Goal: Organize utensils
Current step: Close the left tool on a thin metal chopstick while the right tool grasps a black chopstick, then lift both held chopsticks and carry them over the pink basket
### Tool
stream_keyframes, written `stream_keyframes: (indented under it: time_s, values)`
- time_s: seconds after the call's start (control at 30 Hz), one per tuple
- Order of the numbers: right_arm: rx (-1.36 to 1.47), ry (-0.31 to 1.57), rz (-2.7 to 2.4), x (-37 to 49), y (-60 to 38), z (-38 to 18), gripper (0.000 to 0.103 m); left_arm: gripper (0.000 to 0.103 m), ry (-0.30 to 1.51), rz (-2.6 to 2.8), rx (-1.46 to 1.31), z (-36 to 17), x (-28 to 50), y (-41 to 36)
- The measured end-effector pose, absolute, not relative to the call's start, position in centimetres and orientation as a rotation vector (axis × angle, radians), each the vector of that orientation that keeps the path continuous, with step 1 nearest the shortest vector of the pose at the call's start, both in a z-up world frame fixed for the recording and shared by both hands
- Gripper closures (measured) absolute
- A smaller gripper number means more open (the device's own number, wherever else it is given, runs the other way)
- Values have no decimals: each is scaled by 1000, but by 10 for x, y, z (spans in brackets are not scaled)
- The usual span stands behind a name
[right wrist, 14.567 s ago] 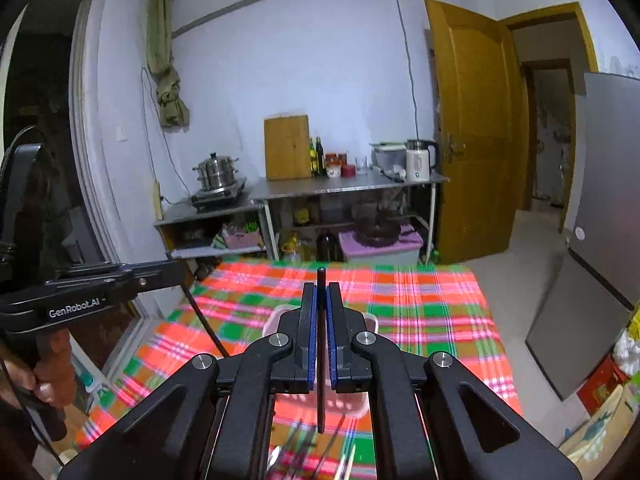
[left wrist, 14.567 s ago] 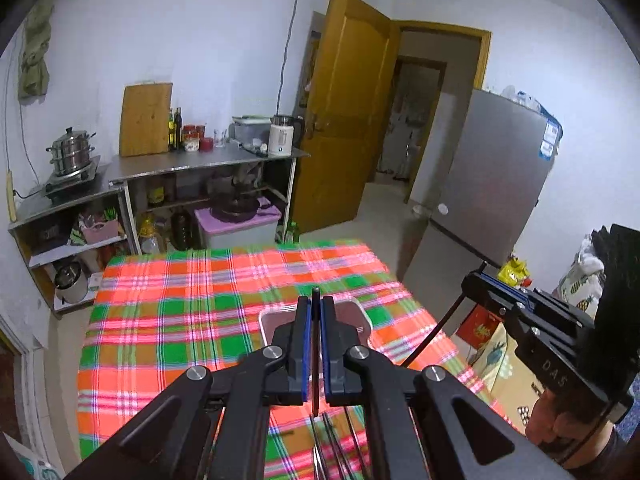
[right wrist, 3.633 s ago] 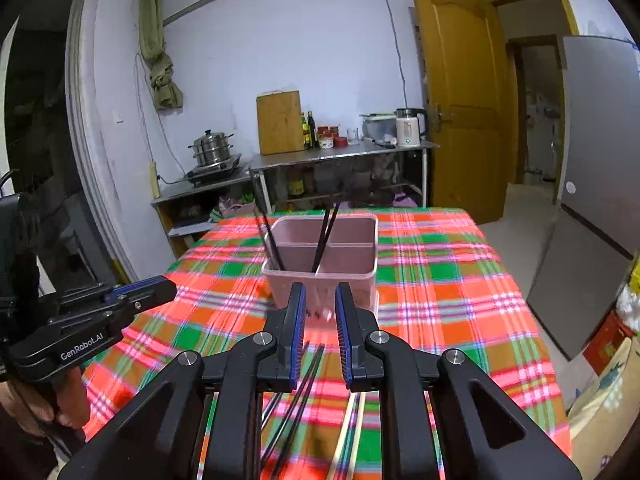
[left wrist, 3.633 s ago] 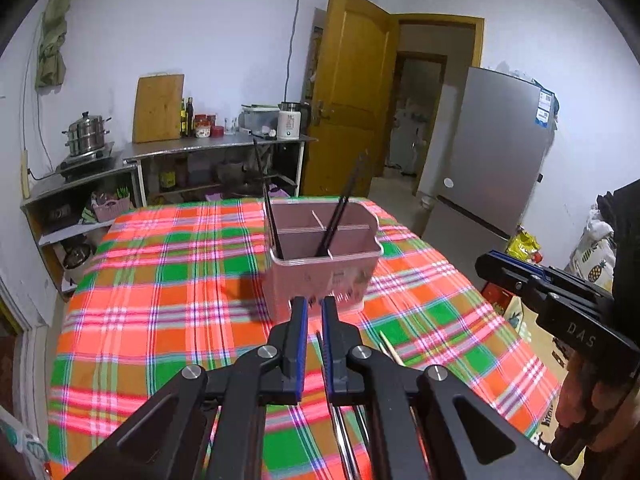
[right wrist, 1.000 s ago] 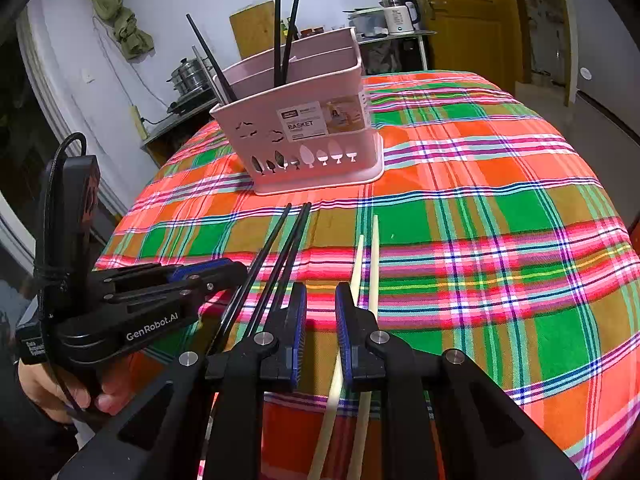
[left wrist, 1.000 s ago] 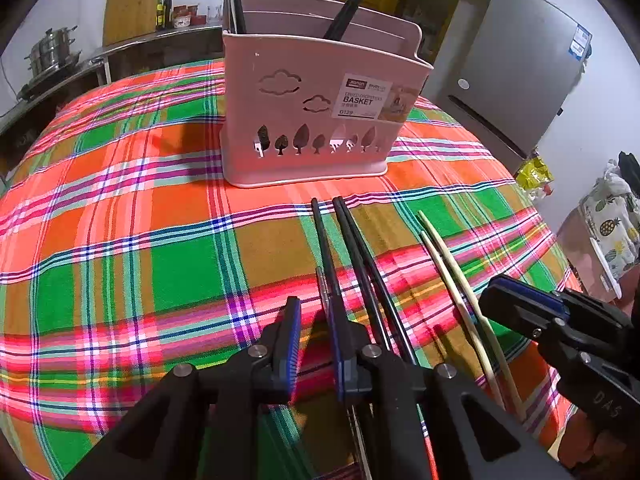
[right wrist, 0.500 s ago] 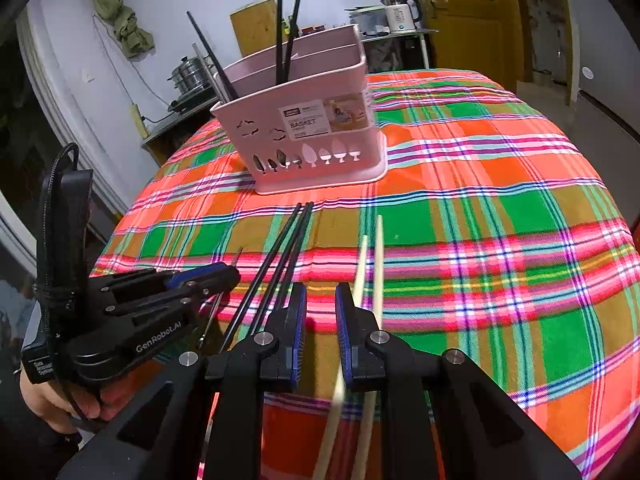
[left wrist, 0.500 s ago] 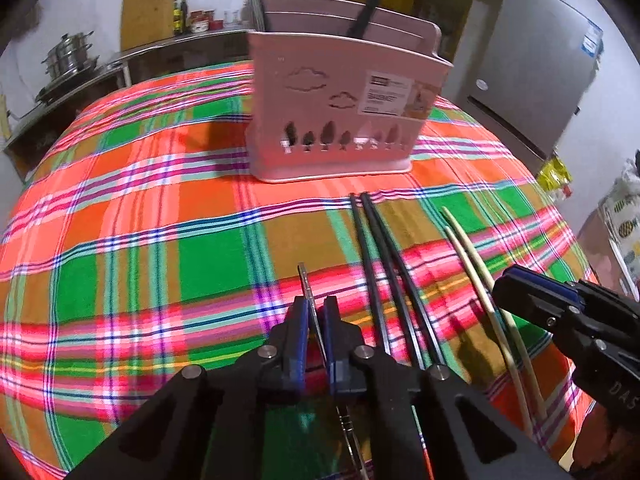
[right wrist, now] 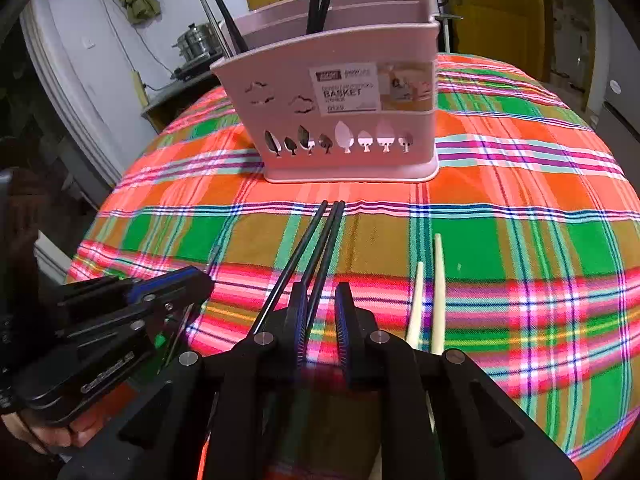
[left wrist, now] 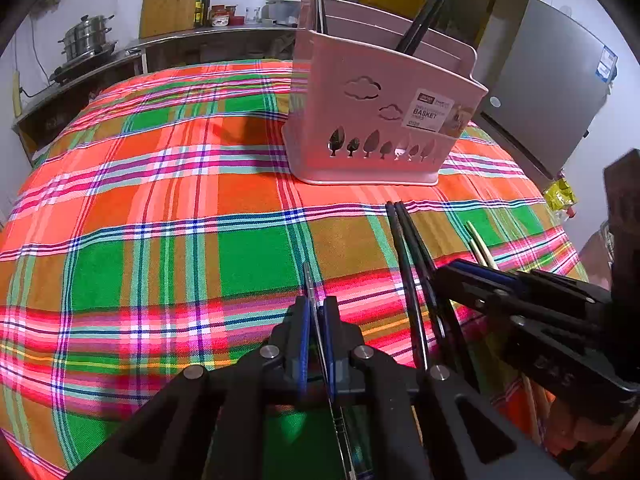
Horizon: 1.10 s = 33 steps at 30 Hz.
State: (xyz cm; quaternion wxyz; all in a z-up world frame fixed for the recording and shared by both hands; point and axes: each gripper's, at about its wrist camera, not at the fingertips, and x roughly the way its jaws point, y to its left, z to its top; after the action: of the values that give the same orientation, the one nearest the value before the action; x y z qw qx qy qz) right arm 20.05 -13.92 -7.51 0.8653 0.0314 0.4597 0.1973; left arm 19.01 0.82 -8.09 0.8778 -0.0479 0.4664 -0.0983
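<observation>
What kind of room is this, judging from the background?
Most likely a home kitchen: a steamer pot on a side counter, a wooden cutting board against the wall, and a refrigerator near the door.

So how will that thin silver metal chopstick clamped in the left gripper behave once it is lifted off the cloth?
The silver metal chopstick looks straight and glossy: probably rigid but slippery. The left gripper pinches it near one end, so it may pivot or droop.
</observation>
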Motion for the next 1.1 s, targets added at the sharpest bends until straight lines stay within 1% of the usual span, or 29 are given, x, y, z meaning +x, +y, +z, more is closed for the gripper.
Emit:
stream_keyframes:
  time_s: [0.27, 0.47, 0.5, 0.53, 0.7, 0.8, 1.1]
  values:
    - [40, 974, 395, 212, -135, -76, 89, 95, 982, -224, -103, -82, 195, 10]
    - [-1, 997, 375, 227, -125, -74, 89, 95, 988, -226, -42, -81, 197, 1]
    - [-7, 1002, 371, 231, -123, -74, 91, 95, 987, -223, -34, -81, 197, 0]
    - [-12, 1004, 369, 232, -122, -74, 95, 95, 986, -220, -26, -80, 196, -1]
    - [-18, 1011, 376, 236, -123, -73, 97, 99, 995, -217, -49, -79, 198, 1]
    - [18, 996, 384, 234, -132, -66, 97, 99, 1003, -221, -73, -76, 201, 6]
    - [60, 886, 415, 221, -151, -17, 97, 99, 910, -241, -78, -28, 193, 12]
